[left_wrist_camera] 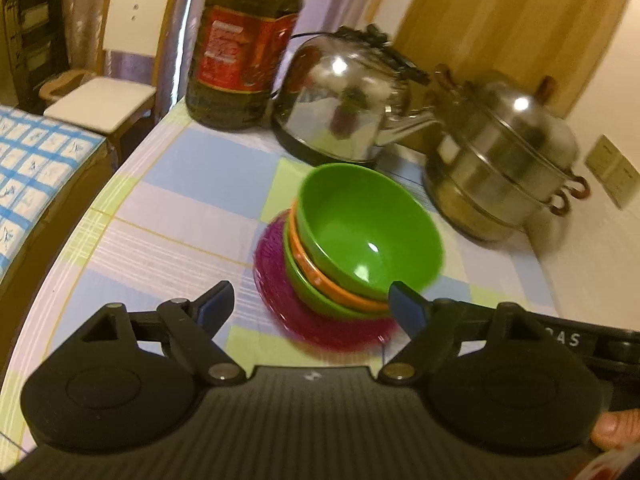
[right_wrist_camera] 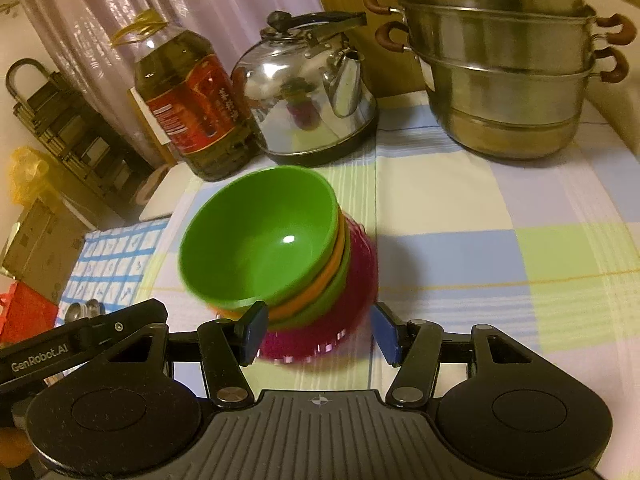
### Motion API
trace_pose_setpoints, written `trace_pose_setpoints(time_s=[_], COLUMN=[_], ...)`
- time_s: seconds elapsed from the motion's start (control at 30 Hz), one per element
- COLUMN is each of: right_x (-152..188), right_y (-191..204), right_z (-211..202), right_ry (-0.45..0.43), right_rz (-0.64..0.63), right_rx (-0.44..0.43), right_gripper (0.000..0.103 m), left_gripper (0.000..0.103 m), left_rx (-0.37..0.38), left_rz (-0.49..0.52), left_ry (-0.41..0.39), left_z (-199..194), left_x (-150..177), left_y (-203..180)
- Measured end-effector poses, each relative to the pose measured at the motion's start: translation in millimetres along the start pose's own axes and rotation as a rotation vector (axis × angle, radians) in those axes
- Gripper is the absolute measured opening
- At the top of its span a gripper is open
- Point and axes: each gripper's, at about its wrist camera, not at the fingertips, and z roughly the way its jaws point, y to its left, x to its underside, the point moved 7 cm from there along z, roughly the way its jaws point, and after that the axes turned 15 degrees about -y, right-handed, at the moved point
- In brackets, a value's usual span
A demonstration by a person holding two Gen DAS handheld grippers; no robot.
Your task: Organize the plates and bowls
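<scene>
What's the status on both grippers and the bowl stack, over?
Left gripper open, empty. Right gripper open, empty. Green bowl tops the stack on the magenta plate, tilted. Kettle and steamer pot stand behind, apart.

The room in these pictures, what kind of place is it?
Probably a home kitchen or dining corner. A kettle, a steamer pot and a large oil bottle stand on a table with a checked cloth, beside stacked plastic bowls.

Blurred, seemingly tilted bowl stack (left_wrist_camera: 352, 252)
</scene>
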Motion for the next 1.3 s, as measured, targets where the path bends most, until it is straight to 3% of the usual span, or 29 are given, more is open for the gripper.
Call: trace_pose_setpoints(time_s=[0.37, 0.7, 1.03, 1.3], right_x=[32.9, 67.9, 98.1, 108.4], right_y=[2.7, 8.5, 16.5, 21.9], right_z=[-75.5, -130.9, -165.7, -178.6], right_ry=[-0.049, -0.096, -0.108, -0.11], right_rz=[-0.024, -0.131, -0.166, -0.163], right_rx=[0.022, 0.045, 0.037, 0.021], right_gripper=[0.057, 0.057, 0.057, 0.057], left_gripper=[0.082, 0.081, 0.077, 0.078], left_rx=[0.004, -0.019, -0.064, -0.088], left_rz=[0.102, 0.143, 0.188, 0.215], left_ry=[-0.08, -0.073, -0.031, -0.058], left_z=[-80.0, -138.6, -168.0, -182.6], left_x=[32.6, 62.7, 86.9, 94.3], left_y=[-17.0, -25.6, -26.0, -31.6])
